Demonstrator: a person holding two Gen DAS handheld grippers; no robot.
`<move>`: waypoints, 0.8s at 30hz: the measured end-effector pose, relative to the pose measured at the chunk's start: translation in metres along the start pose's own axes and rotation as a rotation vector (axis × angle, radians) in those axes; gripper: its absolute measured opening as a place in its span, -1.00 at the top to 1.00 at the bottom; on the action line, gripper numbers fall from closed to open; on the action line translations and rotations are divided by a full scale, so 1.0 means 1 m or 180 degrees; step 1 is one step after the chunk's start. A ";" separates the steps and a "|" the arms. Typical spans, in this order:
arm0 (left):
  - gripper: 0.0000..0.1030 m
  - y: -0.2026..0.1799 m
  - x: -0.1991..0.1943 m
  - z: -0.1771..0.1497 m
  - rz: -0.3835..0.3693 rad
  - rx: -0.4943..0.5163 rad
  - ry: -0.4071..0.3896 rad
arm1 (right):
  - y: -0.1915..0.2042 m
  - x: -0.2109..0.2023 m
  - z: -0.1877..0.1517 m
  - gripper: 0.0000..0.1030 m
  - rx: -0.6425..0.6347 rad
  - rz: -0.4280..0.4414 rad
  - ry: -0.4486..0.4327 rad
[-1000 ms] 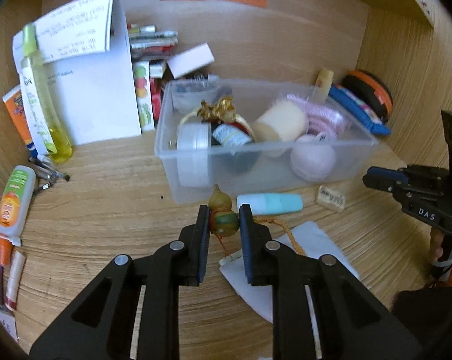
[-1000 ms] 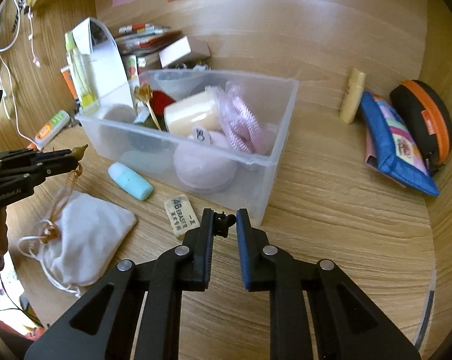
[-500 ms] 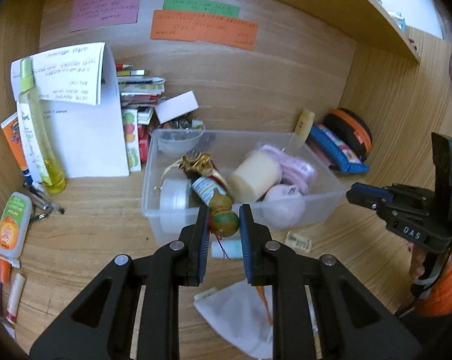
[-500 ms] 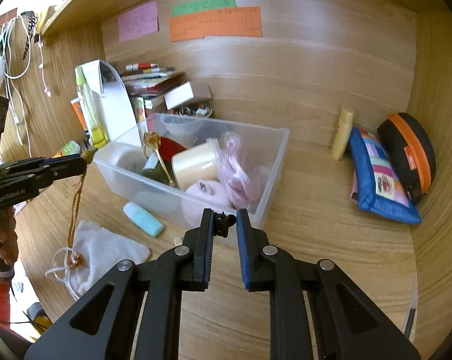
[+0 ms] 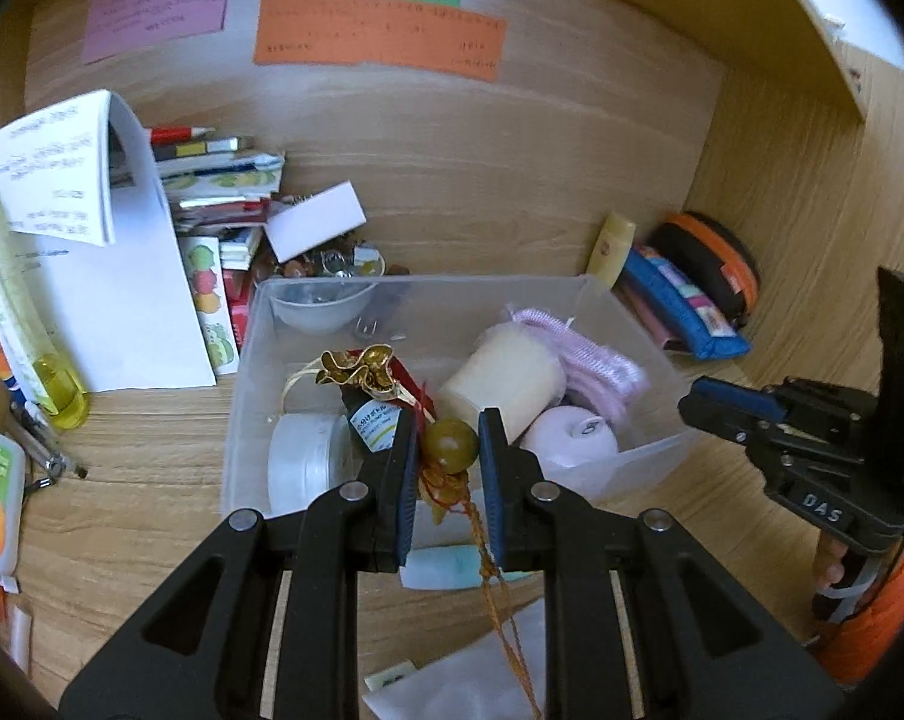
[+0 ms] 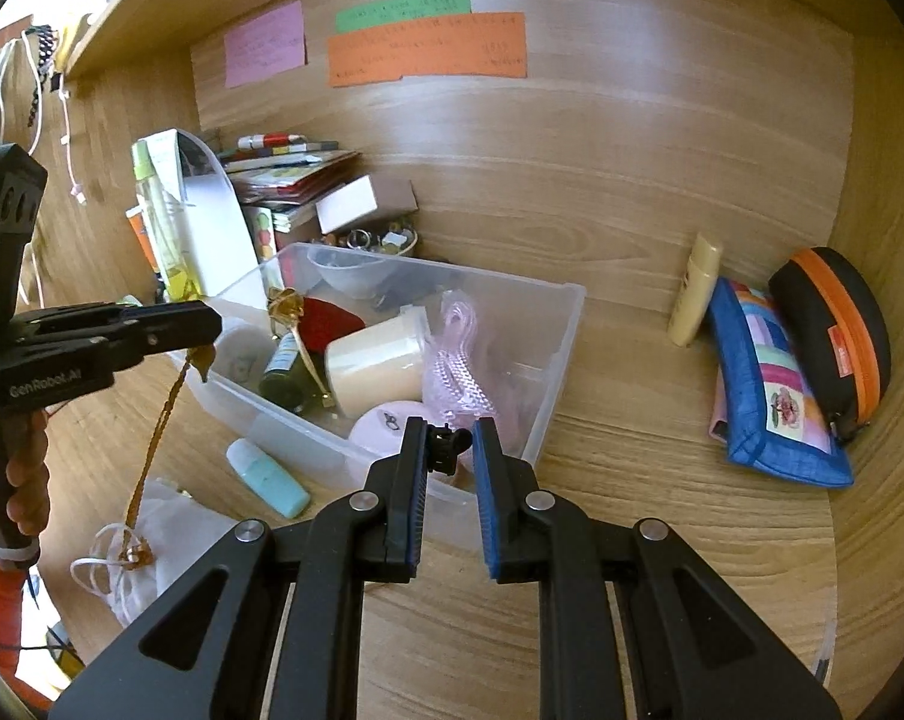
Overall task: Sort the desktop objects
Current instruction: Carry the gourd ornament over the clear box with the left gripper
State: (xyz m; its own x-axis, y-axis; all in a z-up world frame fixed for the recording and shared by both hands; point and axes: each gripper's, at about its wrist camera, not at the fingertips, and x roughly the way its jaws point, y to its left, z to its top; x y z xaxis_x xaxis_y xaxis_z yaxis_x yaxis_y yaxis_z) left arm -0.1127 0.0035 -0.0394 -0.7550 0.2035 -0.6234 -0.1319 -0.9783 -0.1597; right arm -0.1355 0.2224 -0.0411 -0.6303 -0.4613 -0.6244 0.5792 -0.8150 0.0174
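My left gripper (image 5: 449, 450) is shut on a small brown gourd charm (image 5: 450, 445) and holds it in the air over the front edge of the clear plastic bin (image 5: 245, 360). Its orange cord (image 5: 496, 594) hangs down to a white cloth pouch (image 5: 481, 678) on the desk. In the right wrist view the left gripper (image 6: 203, 324) shows at the left, with the cord (image 6: 161, 426) dangling to the pouch (image 6: 170, 546). My right gripper (image 6: 449, 459) is shut on a small black clip (image 6: 446, 450), near the bin's (image 6: 562, 324) near right corner.
The bin holds a cream cup (image 6: 377, 366), pink comb (image 6: 463, 372), pink round case (image 6: 386, 426), bottle and gold bow. A teal tube (image 6: 266, 477) lies in front of it. A blue pouch (image 6: 769, 384), orange-black case (image 6: 835, 336) and yellow tube (image 6: 694, 288) are right. Papers and books stand at back left.
My left gripper has lifted the gourd charm off the desk, up over the bin's front edge, pulling the cord taut. My right gripper has risen and drawn back, still holding the clip.
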 end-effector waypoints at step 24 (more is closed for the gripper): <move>0.22 0.000 0.017 -0.002 0.0234 0.0123 0.0167 | 0.005 0.018 0.002 0.39 -0.0101 -0.0174 0.0094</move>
State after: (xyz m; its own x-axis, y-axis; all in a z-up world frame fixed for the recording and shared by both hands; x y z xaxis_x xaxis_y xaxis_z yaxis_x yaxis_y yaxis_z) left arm -0.1243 0.0076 -0.0517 -0.7289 0.1318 -0.6719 -0.1027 -0.9912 -0.0831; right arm -0.1450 0.2100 -0.0505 -0.6462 -0.4057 -0.6464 0.5608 -0.8269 -0.0418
